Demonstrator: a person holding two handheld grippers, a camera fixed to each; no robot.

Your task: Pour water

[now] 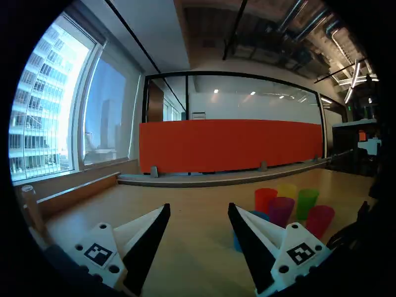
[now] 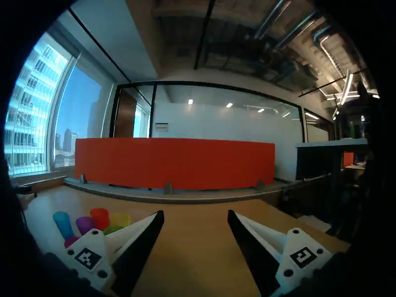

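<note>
Wooden desk (image 1: 198,252) across the foreground, orange partition (image 1: 227,144) along its far edge. Left claw (image 1: 199,205) spread wide, low over the desk. Right claw (image 2: 195,213) spread just as wide. Coloured cups (image 1: 281,210) clustered upright on the desk, right of left claw, blue one partly behind its finger; low left in right gripper view.

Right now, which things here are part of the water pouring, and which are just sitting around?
For the job:
- coloured cups, clustered on the wooden table
- left tongs, open
- right tongs, open

Just around:
- orange partition
- windows
- ceiling pipes
</note>
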